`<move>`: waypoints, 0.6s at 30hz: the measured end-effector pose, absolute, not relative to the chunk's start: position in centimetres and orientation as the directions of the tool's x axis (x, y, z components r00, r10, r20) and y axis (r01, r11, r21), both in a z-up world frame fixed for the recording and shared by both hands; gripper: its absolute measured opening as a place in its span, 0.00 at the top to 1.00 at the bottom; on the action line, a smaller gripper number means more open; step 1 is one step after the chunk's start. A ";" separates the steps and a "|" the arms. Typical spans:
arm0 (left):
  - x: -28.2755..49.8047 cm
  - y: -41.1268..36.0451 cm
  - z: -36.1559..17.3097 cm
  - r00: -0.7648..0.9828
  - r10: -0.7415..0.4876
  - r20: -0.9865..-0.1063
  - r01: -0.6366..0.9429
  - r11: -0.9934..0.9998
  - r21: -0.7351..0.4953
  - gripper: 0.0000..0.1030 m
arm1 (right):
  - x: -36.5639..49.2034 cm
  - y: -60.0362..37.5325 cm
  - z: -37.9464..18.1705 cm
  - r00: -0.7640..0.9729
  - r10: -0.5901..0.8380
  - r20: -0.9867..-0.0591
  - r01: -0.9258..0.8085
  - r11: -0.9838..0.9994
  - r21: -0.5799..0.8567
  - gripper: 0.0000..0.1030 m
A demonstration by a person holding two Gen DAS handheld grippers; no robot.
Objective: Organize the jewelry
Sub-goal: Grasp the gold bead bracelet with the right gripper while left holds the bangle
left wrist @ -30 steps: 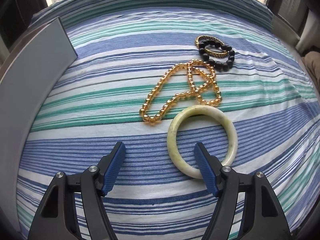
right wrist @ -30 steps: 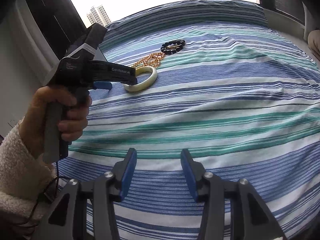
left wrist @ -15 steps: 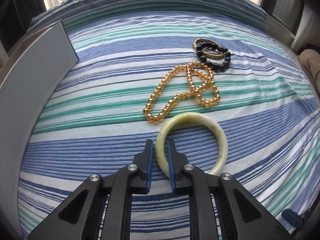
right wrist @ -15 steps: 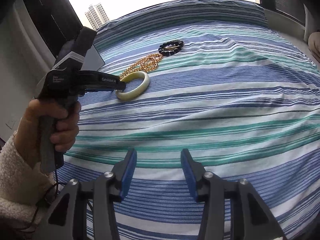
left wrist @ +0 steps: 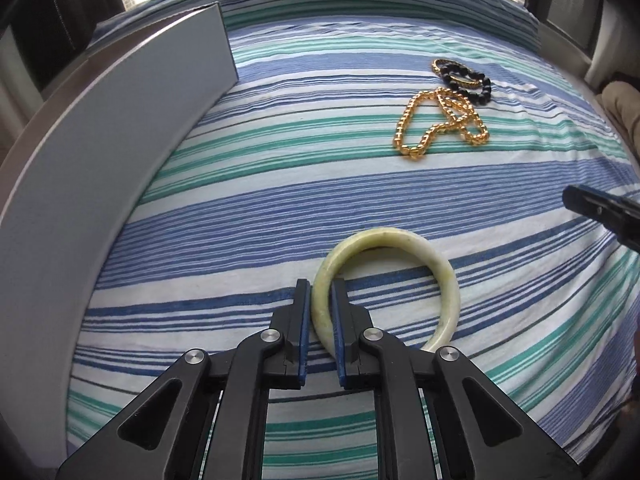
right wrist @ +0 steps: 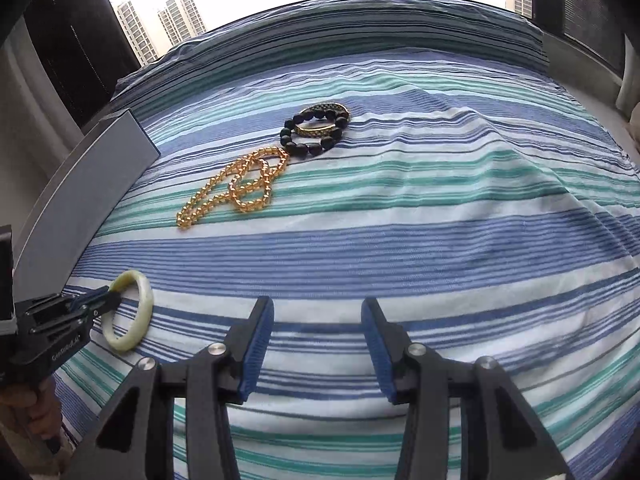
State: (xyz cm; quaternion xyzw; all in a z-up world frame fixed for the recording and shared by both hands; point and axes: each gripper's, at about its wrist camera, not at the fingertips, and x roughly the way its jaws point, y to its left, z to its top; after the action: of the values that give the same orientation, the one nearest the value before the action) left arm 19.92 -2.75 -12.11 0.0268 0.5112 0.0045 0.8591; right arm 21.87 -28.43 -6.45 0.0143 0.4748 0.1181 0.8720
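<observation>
The bed (right wrist: 440, 240) wears soft, matt, slightly creased striped cloth, on which the pale green bangle (left wrist: 444, 276) looks like smooth polished stone, the amber bead strand (right wrist: 236, 188) glassy and glossy, the black bead bracelet (right wrist: 316, 136) duller, and the grey panel (left wrist: 100, 184) at left smooth and matt.

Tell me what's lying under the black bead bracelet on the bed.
A gold chain bracelet lies partly beneath the black bead bracelet, both on the striped bedsheet. Where the black beads cross it, the chain is covered, so its clasp cannot be seen.
</observation>
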 end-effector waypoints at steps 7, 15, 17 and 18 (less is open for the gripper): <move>19.1 -2.5 -12.1 0.507 0.064 -0.860 0.011 0.997 0.080 0.91 | 25.0 -26.6 -8.6 0.597 0.053 -0.800 -0.182 0.981 -0.070 0.53; 19.1 -1.9 -12.1 0.511 0.041 -0.859 -0.016 0.999 0.039 0.90 | 25.5 -26.9 -9.8 0.596 0.040 -0.802 -0.182 0.979 -0.087 0.00; 19.1 -1.9 -12.1 0.508 0.042 -0.860 -0.016 0.999 0.040 0.90 | 25.5 -26.7 -9.9 0.600 0.051 -0.798 -0.188 0.979 -0.079 0.00; 19.1 -1.9 -12.1 0.508 0.044 -0.860 -0.014 0.999 0.043 0.90 | 25.5 -26.8 -9.9 0.599 0.056 -0.799 -0.186 0.980 -0.071 0.00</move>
State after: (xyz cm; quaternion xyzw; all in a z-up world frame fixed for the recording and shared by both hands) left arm 19.07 -1.90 -12.15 0.0153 0.4956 0.0167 0.8683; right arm 25.52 -26.81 -9.92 -0.0736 0.4427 0.0680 0.8910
